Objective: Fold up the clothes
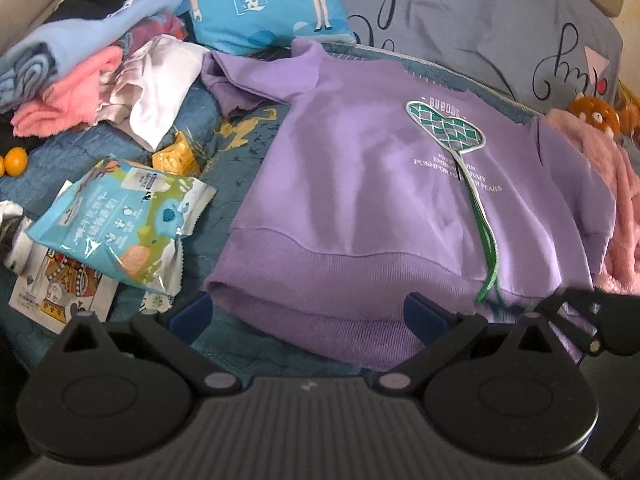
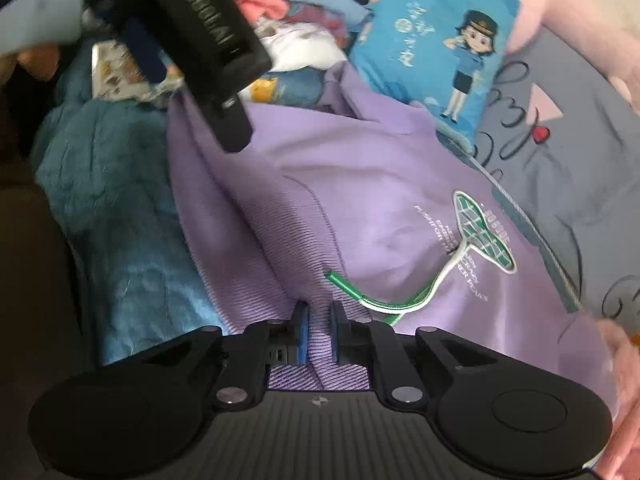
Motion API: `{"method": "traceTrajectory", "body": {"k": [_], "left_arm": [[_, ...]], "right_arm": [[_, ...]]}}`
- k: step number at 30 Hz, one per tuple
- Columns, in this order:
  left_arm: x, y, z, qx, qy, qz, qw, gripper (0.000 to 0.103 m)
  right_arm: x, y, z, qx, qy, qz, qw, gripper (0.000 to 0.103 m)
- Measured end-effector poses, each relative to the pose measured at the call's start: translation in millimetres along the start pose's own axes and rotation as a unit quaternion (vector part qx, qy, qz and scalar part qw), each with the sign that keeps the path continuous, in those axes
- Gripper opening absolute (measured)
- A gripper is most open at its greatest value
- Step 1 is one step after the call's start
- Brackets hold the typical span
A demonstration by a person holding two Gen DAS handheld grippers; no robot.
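Purple sweatshirt (image 1: 384,184) spread flat on the bed (image 1: 224,152), hem nearest, collar far ahead. Right gripper (image 2: 318,334) narrow, pinching the ribbed hem (image 2: 320,344) between its fingers. Left gripper (image 1: 308,314) wide, empty, straddling the hem's opposite end, just short.

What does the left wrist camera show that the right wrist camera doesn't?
Only the left wrist view: the left gripper open over the sweater's hem, two oranges and a playing card.
Only the right wrist view: the right gripper shut on the hem, pinching a ridge of ribbing.
Both: the purple sweater with its heart patch, and the blue cartoon pillow.
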State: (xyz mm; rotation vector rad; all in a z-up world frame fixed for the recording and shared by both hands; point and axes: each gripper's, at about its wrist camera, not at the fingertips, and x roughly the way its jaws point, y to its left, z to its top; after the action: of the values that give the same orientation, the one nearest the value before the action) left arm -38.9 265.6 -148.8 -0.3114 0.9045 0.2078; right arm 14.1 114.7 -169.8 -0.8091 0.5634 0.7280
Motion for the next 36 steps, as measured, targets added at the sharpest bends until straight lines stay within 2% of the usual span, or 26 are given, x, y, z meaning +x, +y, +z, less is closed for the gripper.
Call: {"method": "traceTrajectory", "body": {"k": [3,8,11,15,18,23,25,28,31,34,36], "left_arm": [[-0.2,0.5,0.1,-0.003,-0.002,0.002,1.0000,0.103],[-3.3,0.2,1.0,-0.007,-0.013,0.007,0.9999,0.103],[-6.3,2.6,2.1,-0.013,-0.023,0.011,0.9996,0.103],[-6.8,6.3,3.3,-0.025,-0.026,0.014,0.9992,0.103],[-5.4,7.3,3.5,-0.028,-0.025,0.017,0.9992,0.103],[-7.3,9.6,4.3,-0.033,-0.039,0.043,0.9978,0.103],[-9.4,15.2,6.3,-0.047,-0.052,0.066,0.9954,0.103],[-14.4,29.0,9.1,-0.077,-0.070,0.108,0.9886,0.103],[-16.5,46.4,12.6,-0.111,-0.073,0.129,0.9826,0.103],[-15.9,61.5,14.4,-0.139,-0.066,0.129,0.9797,0.103],[-15.9,68.3,14.2,-0.148,-0.063,0.123,0.9794,0.103]], "right_arm": [[-8.0,-6.0,1.2,0.027,-0.004,0.002,1.000,0.006],[-33.2,-21.4,10.1,0.067,-0.038,0.043,0.996,0.006],[-43.1,-19.6,11.6,0.050,-0.040,0.063,0.996,0.006],[-35.7,-6.7,2.4,0.013,-0.002,0.098,0.995,0.006],[-22.4,4.2,-8.0,0.008,0.032,0.127,0.991,0.004],[-27.0,2.6,-3.7,0.010,0.028,0.127,0.992,0.003],[-36.3,-2.7,0.4,0.020,0.013,0.123,0.992,0.003],[-51.4,-12.4,7.3,0.048,-0.023,0.148,0.988,0.003],[-51.8,-1.8,19.8,0.008,-0.045,0.130,0.990,0.005],[-39.8,14.2,35.2,-0.047,-0.048,0.107,0.992,0.005],[-27.1,21.9,46.0,-0.066,-0.049,0.113,0.990,0.010]]}}
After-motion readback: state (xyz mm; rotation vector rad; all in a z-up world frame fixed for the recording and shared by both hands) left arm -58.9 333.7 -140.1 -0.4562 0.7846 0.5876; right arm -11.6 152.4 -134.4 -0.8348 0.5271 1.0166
